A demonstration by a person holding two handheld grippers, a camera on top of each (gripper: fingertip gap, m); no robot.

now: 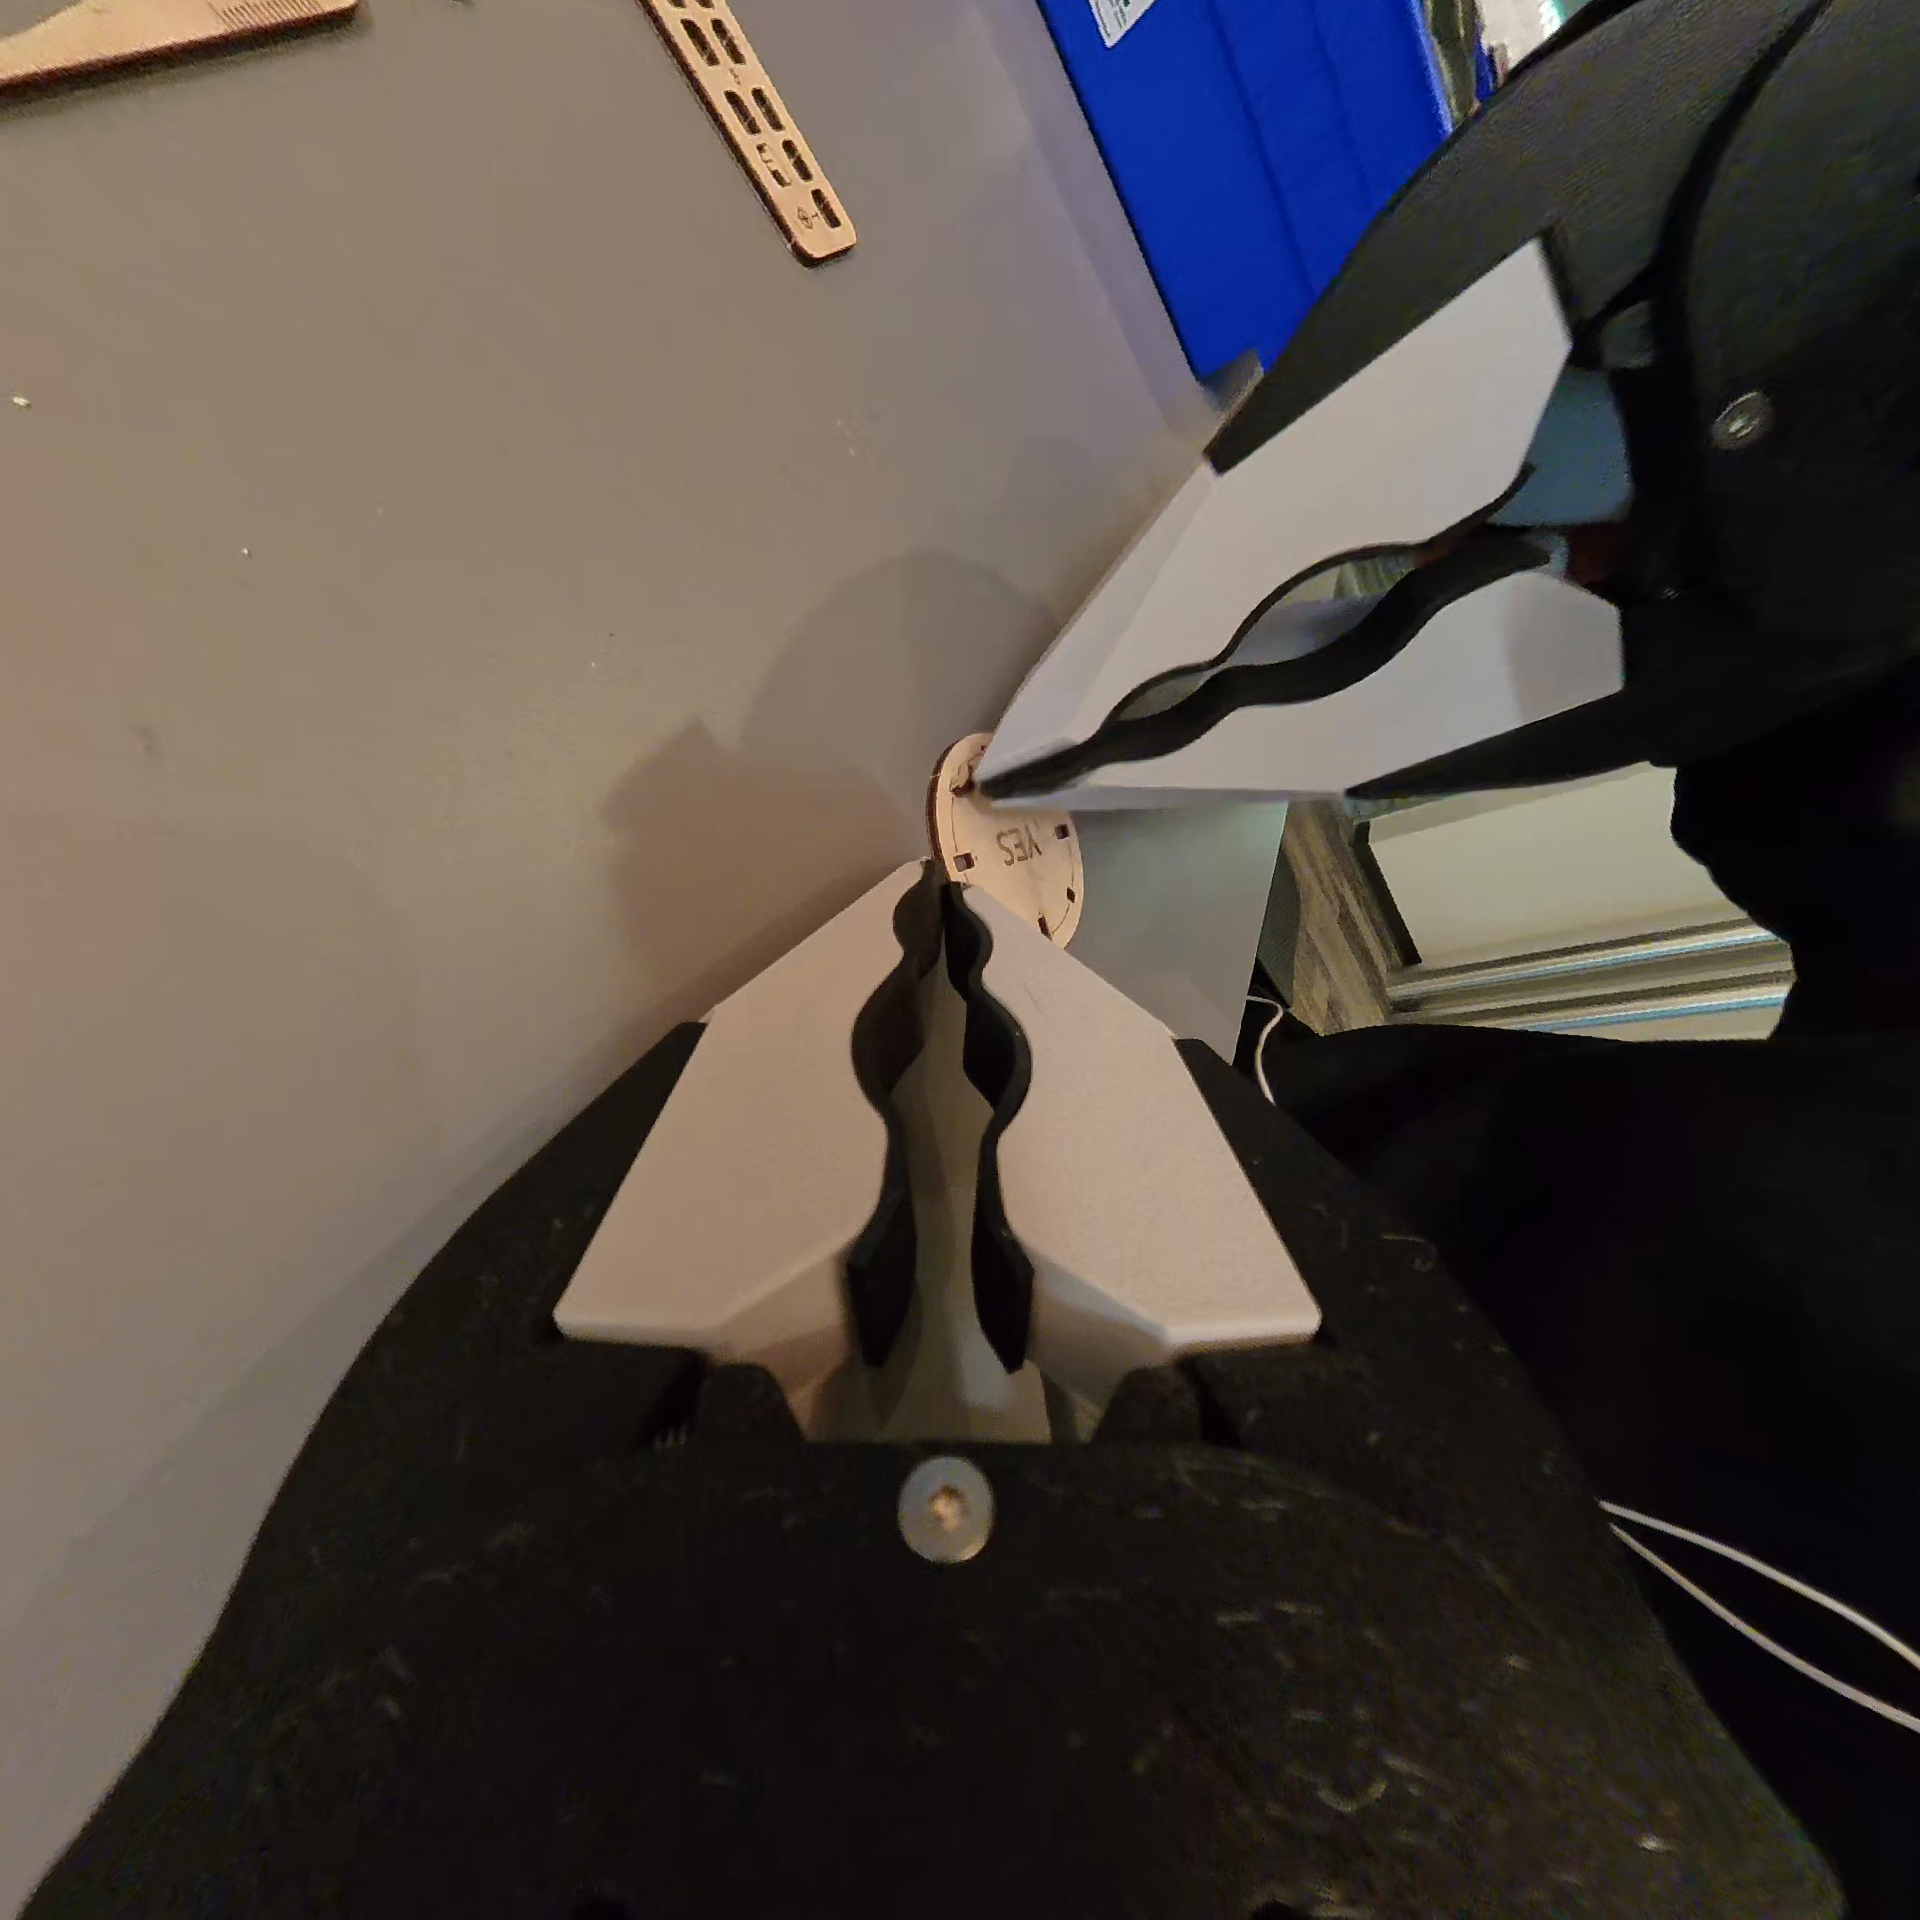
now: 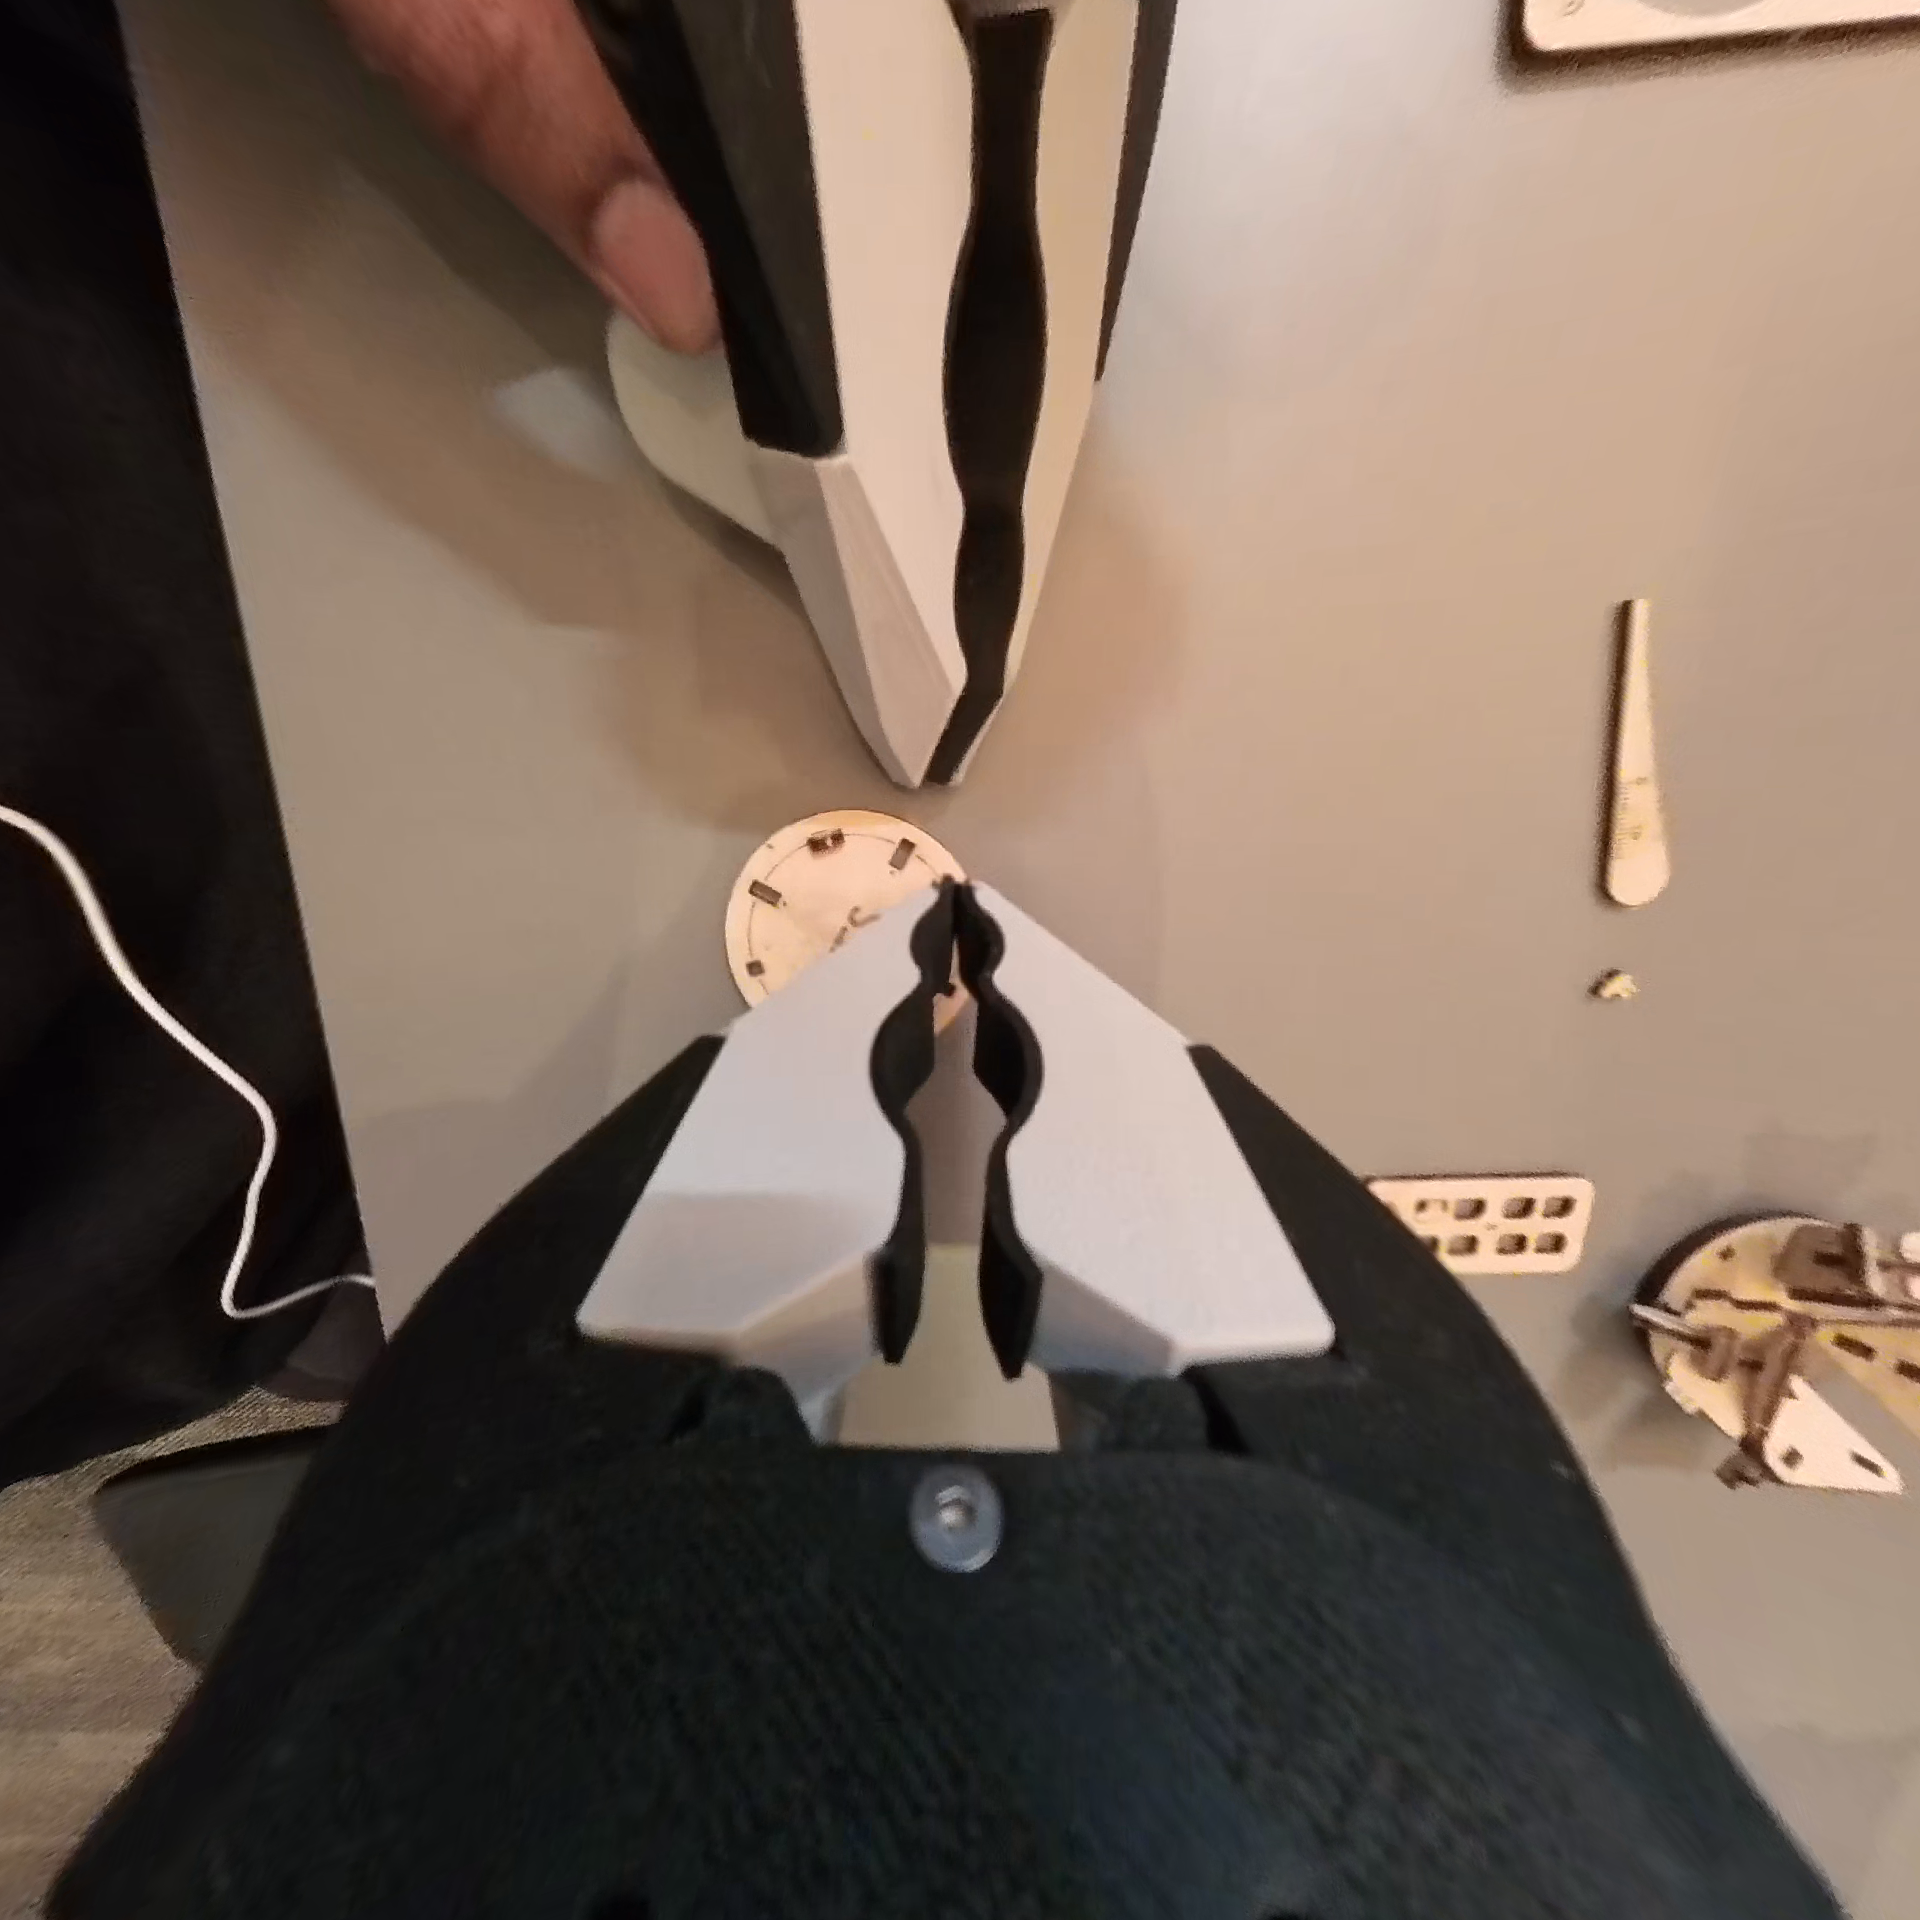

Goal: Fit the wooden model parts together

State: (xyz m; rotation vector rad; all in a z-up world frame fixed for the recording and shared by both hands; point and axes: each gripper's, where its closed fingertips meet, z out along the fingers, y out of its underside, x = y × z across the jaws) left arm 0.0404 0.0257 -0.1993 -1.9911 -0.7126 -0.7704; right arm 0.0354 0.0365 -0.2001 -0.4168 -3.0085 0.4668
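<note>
Both grippers are pressed together at the tips with nothing pinched. The small round wooden disc (image 2: 810, 904) lies flat on the grey table (image 2: 1299, 520), near its edge, right between the two. The right gripper (image 2: 954, 891) has its tips over the disc's rim, while the left gripper (image 1: 932, 871) sits just beside the opposite edge. Further off: a slotted wooden strip (image 2: 1481, 1223), a thin wooden stick (image 2: 1634, 758) and a half-built wooden model (image 2: 1787, 1340).

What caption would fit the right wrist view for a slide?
Two shut grippers, right and left, meet tip to tip over a round wooden disc on a grey table.
</note>
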